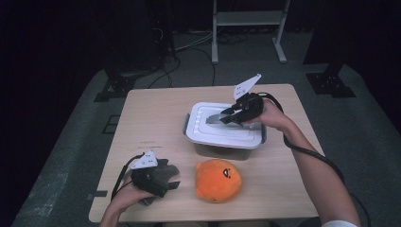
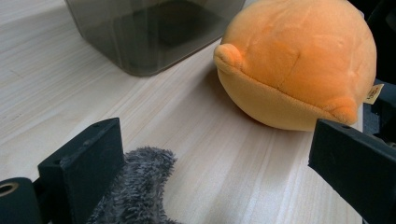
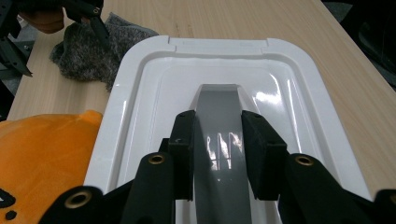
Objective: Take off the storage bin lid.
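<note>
right gripper (image 3: 218,154) — jaws clamped on grey handle (image 3: 219,112) of white lid (image 3: 140,93); left gripper (image 2: 210,172) — jaws apart, beside orange plush (image 2: 299,60).

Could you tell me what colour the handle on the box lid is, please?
Grey, on a white lid; the handle shows best in the right gripper view.
</note>
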### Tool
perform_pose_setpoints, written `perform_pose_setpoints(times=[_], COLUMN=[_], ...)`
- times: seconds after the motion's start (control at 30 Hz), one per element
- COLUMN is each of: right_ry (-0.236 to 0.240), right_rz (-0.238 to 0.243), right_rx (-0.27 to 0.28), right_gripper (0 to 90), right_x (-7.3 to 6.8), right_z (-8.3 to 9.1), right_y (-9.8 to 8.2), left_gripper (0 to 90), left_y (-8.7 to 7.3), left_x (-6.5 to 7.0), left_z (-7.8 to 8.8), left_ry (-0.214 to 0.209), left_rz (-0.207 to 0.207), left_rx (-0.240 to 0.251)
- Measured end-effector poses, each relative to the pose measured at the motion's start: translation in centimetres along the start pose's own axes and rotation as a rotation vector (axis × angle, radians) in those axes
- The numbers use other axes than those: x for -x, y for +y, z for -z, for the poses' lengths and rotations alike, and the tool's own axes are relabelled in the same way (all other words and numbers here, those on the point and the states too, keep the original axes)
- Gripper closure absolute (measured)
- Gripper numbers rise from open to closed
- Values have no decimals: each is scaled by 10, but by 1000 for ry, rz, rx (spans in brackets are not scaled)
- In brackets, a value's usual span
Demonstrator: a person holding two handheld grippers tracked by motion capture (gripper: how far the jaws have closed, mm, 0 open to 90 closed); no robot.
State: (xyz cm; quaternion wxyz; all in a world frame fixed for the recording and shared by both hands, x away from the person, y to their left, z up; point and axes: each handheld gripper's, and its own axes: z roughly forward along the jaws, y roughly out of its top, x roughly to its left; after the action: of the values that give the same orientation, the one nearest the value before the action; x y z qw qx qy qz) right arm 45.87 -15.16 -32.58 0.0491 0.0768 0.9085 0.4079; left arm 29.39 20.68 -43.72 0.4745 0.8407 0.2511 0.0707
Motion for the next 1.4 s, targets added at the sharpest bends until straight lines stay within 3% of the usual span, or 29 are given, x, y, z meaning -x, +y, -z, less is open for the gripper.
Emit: perform_pose_setpoints(times=[0.63,0.77,1.03,1.13,1.2,1.4], right_ry=[11,13,19,26,20,4], right_rz=[-8,10,-5,-34,-26,-27], right_rx=[3,3,2,1,-6,4], right_gripper=[656,655,650,601,599,646], right_x=[-3,-3,-4,-3,-4,-6], right_z=[-2,-2,-3,-5,-7,-8], right_y=[1,2,2,2,1,-1], left_gripper=[24,24,24,24,25,24], left_y=[0,0,0,0,0,0], left_x=[0,0,1,1,1,1], left_z=[0,0,0,0,0,0], left_ry=[-5,-6,-6,-6,-5,-6], left_rz=[-2,-3,-3,-2,-1,-3], left_rx=[-1,-2,-1,1,0,-1])
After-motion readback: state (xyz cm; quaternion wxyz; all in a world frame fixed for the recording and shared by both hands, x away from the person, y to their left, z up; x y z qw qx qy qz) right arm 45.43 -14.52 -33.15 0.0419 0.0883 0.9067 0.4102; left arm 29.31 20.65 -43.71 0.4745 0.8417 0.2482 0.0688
